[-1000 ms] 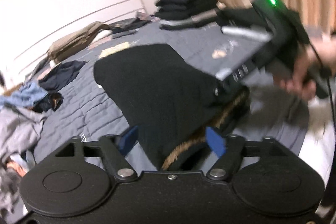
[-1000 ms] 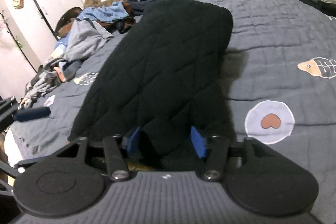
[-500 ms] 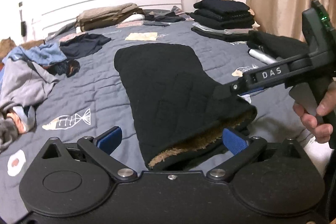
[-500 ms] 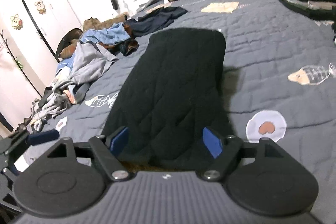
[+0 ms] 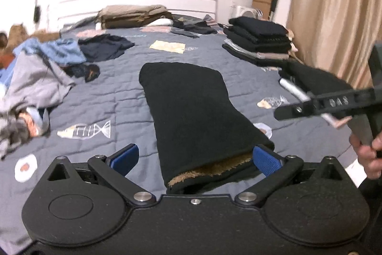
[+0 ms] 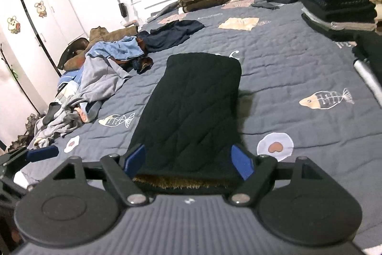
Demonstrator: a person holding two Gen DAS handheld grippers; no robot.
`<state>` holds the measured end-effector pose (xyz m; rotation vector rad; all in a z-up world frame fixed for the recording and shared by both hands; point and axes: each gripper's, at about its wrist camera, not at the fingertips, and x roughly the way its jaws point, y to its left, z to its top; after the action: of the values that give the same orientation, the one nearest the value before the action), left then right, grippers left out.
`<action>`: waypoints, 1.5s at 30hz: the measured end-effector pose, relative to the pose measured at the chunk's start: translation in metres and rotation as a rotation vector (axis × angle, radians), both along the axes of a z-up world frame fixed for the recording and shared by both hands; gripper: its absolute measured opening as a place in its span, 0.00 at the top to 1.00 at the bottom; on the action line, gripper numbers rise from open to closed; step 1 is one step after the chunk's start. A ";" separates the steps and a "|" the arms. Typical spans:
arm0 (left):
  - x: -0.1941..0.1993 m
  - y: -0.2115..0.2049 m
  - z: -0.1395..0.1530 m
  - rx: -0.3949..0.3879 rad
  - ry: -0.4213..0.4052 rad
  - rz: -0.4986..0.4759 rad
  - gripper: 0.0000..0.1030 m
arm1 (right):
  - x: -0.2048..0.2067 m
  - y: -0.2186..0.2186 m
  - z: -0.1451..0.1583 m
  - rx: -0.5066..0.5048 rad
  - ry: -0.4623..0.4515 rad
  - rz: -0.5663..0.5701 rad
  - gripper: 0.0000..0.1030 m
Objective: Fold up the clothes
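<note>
Quilted black garment [image 5: 191, 111] lies folded ahead of my spread, empty left tongs [image 5: 194, 159] and right tongs [image 6: 188, 161], so I should smooth its near hem squarely next.

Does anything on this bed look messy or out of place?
Yes. A crumpled pile of grey and blue clothes sprawls along the bed's left edge, while the black quilted garment lies flat mid-bed and a neat dark stack sits far right.

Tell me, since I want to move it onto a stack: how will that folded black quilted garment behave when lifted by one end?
The black quilted garment would probably sag, since it is soft cloth. Its fleecy brown lining and doubled layers suggest bulk, so likely heavy for a garment. The fold may fall open unless both ends are supported.
</note>
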<state>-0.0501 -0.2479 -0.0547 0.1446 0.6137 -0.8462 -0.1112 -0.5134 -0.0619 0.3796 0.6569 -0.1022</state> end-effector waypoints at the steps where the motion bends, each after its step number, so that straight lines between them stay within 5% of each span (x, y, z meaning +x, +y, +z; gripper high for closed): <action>1: 0.000 0.003 0.002 -0.006 0.017 0.005 0.00 | -0.003 0.001 0.003 -0.006 0.000 -0.003 0.24; 15: -0.017 0.018 0.026 -0.059 0.059 0.066 0.00 | -0.023 0.017 0.027 -0.030 0.004 0.031 0.24; 45: -0.090 0.042 0.099 -0.045 -0.114 0.162 0.00 | -0.094 0.023 0.079 -0.036 -0.082 0.033 0.24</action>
<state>-0.1398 -0.2056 0.0441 0.1000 0.4918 -0.6902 -0.2051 -0.4903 0.0167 0.3362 0.5797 -0.0668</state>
